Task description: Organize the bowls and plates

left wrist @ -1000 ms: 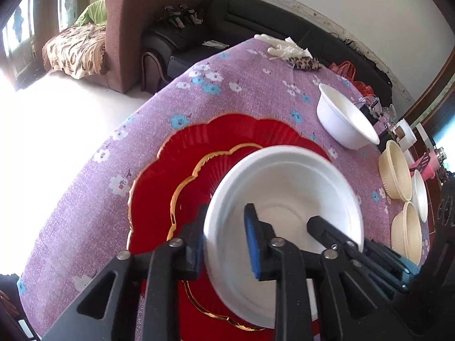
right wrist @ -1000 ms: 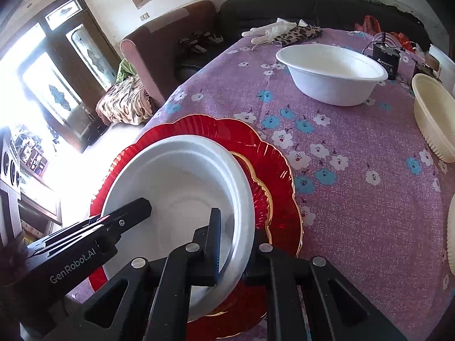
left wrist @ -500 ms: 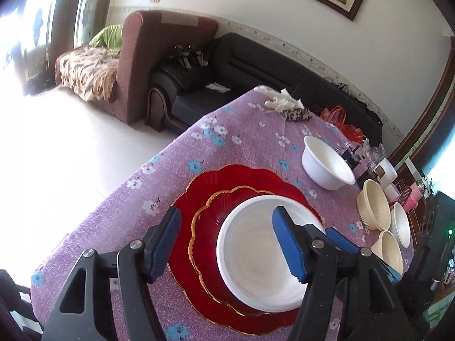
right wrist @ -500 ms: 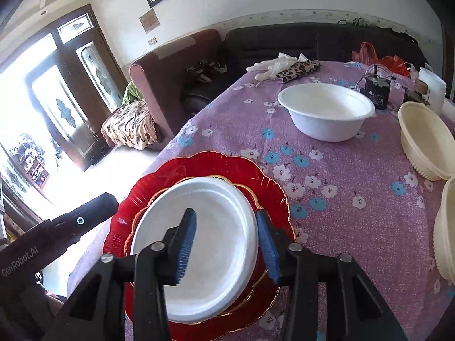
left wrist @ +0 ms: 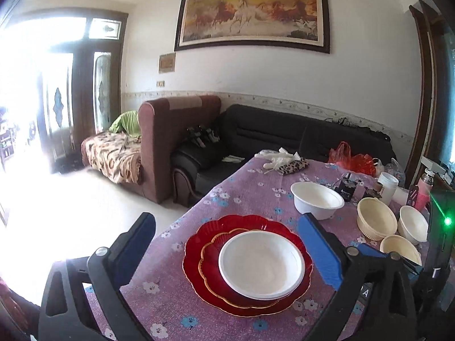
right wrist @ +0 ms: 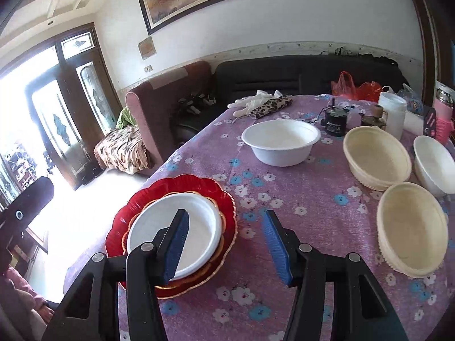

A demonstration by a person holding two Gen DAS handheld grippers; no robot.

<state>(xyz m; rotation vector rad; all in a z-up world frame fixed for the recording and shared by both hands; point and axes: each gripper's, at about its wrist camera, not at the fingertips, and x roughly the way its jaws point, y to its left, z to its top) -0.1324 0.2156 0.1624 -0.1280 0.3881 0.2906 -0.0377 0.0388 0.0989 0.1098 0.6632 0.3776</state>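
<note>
A white plate (left wrist: 261,264) lies on a small red gold-rimmed plate (left wrist: 212,258), which lies on a large red scalloped plate (left wrist: 196,241). The stack also shows in the right wrist view (right wrist: 199,227). My left gripper (left wrist: 227,244) is open and empty, raised above and behind the stack. My right gripper (right wrist: 224,238) is open and empty, above the stack's right edge. A white bowl (right wrist: 280,140) stands farther back. Two cream bowls (right wrist: 375,156) (right wrist: 409,224) and another white bowl (right wrist: 435,162) stand at the right.
The purple flowered tablecloth (right wrist: 284,187) covers the table. At its far end lie white gloves (right wrist: 250,101), a leopard pouch (right wrist: 273,106), a small black device (right wrist: 335,119), a white jar (right wrist: 394,113) and a red bag (right wrist: 355,86). Sofas stand beyond the table.
Both grippers let go of the white plate, opened wide and drew back and up from the stack. The plate now rests on the red plates.
</note>
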